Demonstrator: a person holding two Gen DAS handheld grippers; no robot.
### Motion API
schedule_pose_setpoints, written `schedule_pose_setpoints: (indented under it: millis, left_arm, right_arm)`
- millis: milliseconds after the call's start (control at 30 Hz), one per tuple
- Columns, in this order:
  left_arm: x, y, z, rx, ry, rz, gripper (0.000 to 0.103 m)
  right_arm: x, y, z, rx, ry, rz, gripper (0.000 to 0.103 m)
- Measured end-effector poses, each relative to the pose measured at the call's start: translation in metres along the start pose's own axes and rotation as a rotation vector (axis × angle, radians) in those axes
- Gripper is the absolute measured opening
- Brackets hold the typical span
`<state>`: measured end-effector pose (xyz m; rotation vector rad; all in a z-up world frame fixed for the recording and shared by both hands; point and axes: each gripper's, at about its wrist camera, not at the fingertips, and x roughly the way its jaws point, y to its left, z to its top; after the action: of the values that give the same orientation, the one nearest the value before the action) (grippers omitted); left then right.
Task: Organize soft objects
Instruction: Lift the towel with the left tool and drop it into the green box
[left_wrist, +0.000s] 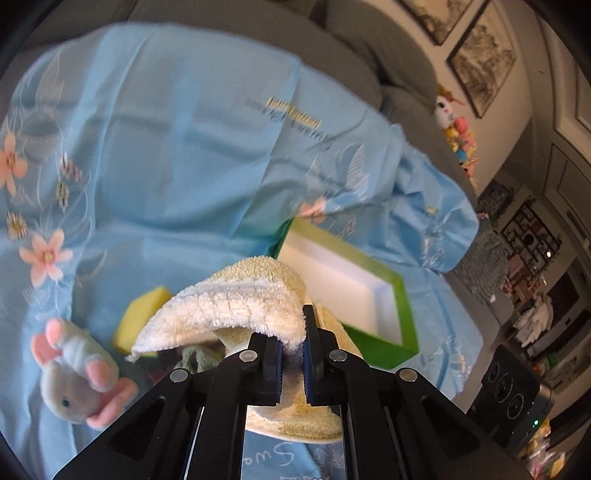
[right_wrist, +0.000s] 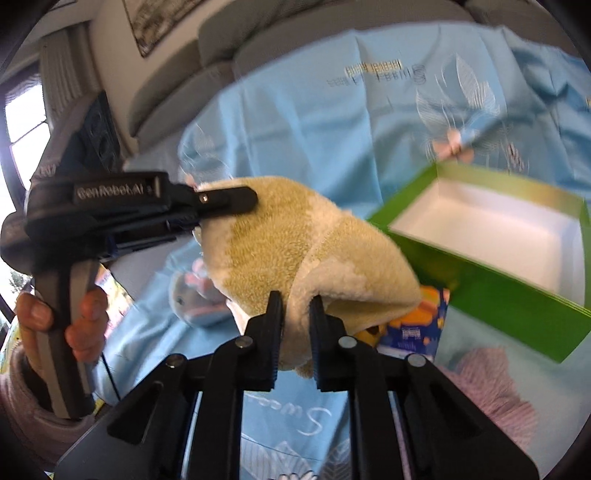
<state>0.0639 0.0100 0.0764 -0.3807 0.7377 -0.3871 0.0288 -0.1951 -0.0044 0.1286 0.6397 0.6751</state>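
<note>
- A cream and pale-yellow fleecy towel (left_wrist: 236, 306) is pinched at one edge by the left claw (left_wrist: 292, 354), whose jaws are drawn narrow on the pile
- The opposite edge of the same cloth is clamped by the right claw (right_wrist: 295, 336), jaws likewise nearly closed on it; the towel hangs slack between both, raised above the light-blue floral cloth (left_wrist: 166, 147) that covers the surface
- The shallow green cardboard box with a white interior (left_wrist: 402, 295) is seen empty, so nothing appears sorted yet
- Left lying on the cloth: a grey plush mouse with pink ears and feet (left_wrist: 77, 373), a yellow foam sponge (left_wrist: 142, 314), a blue printed packet (right_wrist: 417, 328) and a lilac fluffy item (right_wrist: 495, 391)
- The towel looks thick, looped and limp; the box walls look stiff and glossy
</note>
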Motion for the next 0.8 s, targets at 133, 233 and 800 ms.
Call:
schedule_pose_setpoints:
  millis: [133,233,800]
  left_arm:
    - [-0.013,-0.019,0.016,0.04,-0.028,-0.009,0.007]
    - [-0.011,-0.037,0.029,0.079,-0.032,-0.005,0.007]
    - [0.152,-0.105,0.066,0.144,0.195,-0.019,0.007]
  right_arm:
    - [-0.018,0.007,0.018,-0.022,-0.062,0.005,0.013]
    - [-0.03,0.007,0.034,-0.046,-0.103,-0.022,0.013]
    - [-0.041,-0.111,0.069,0.041,-0.132,-0.267,0.013]
